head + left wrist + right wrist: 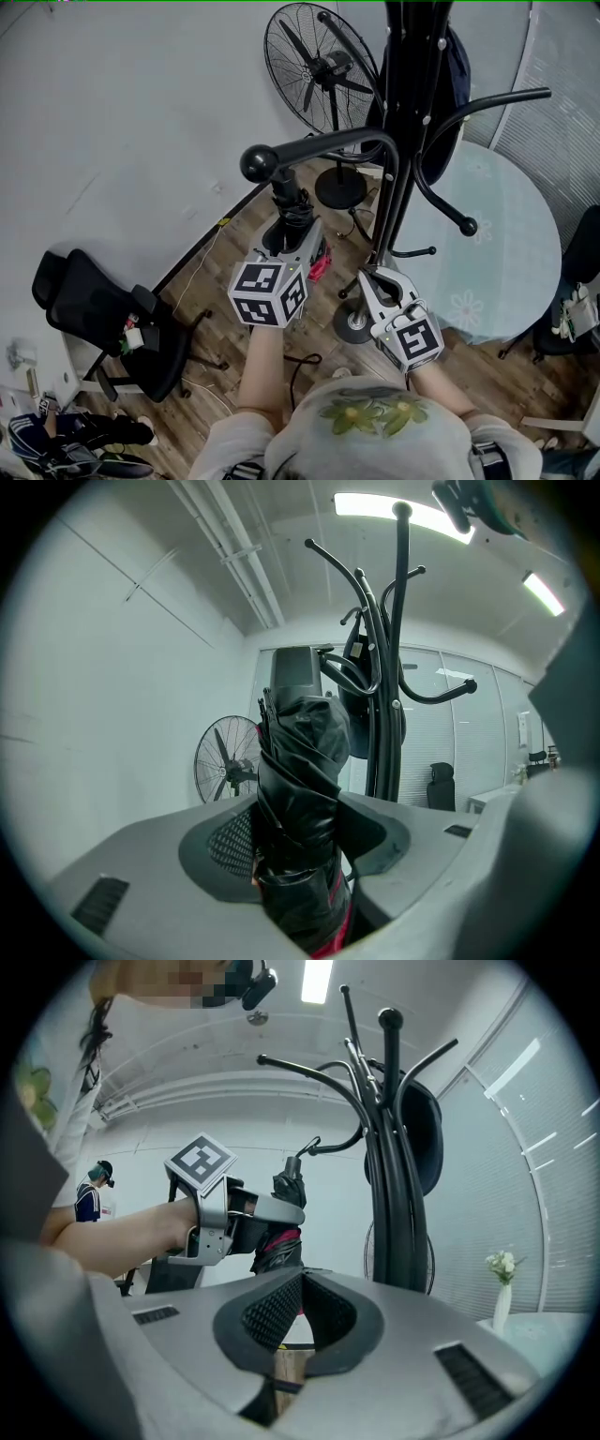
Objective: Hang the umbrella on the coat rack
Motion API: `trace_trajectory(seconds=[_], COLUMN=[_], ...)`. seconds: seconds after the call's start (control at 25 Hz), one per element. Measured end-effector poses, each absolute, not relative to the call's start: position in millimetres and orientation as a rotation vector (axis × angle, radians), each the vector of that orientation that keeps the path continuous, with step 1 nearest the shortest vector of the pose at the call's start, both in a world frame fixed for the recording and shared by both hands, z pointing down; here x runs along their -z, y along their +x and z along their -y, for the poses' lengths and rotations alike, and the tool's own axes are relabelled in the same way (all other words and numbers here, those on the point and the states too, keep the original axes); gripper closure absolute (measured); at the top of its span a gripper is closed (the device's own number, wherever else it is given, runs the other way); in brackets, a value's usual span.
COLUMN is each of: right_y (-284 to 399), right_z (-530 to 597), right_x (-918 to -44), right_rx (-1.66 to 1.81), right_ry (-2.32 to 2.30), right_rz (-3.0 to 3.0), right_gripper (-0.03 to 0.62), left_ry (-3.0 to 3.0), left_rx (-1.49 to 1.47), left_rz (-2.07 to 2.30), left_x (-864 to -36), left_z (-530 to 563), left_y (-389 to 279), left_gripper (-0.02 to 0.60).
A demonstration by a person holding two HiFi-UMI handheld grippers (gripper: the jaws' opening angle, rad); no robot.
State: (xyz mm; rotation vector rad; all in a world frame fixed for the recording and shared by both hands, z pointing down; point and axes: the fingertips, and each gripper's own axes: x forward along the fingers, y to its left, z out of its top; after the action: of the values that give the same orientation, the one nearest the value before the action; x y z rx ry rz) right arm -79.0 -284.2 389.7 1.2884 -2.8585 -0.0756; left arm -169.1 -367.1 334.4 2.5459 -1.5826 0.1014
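Head view from above: holding a folded black umbrella (284, 197) in the left tool (289, 242), clamped tight round the rolled middle, top end poking up. Sitting just below the nearest hook (319, 145) of the coat rack (412, 103), close but not touching, so not hung yet. Beside it, the right tool (372, 283), pressed together with nothing inside, near the bottom of the rack's pole.

Looks like the bring-it-up step, with the hanging not yet done.

To do it well:

Look for a strap or loop on the umbrella first; cannot see one from here.

Lift slowly, higher than the round ball at the end of the hook.

Slide the loop or handle over the ball and along the curved arm, then lower gently.

Keep squeezing until resting fully on the hook, and only then let go.

Use the empty right tool to pull a loop wide, if needed.

Go slow near the pole, so as not to bump or shake the rack.

Stay away from the dark bag (457, 66) hanging on the far side.

Mind the fan (323, 66) standing behind the rack too.

Do not tip the umbrella much: smooth and soft, so likely to slip down through the pads.
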Motion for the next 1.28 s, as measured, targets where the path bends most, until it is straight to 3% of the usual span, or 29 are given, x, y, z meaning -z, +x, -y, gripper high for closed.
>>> trace_trajectory(seconds=[1.28], right_y=[-62], right_z=[284], right_x=[-395], right_rx=[0.052], right_ry=[1.350], right_rz=[2.835], right_gripper=[0.595], left_ry=[2.596], left_rx=[-0.219], left_rz=[1.496], left_x=[-346], left_z=[380], left_y=[-133], left_gripper=[0.357])
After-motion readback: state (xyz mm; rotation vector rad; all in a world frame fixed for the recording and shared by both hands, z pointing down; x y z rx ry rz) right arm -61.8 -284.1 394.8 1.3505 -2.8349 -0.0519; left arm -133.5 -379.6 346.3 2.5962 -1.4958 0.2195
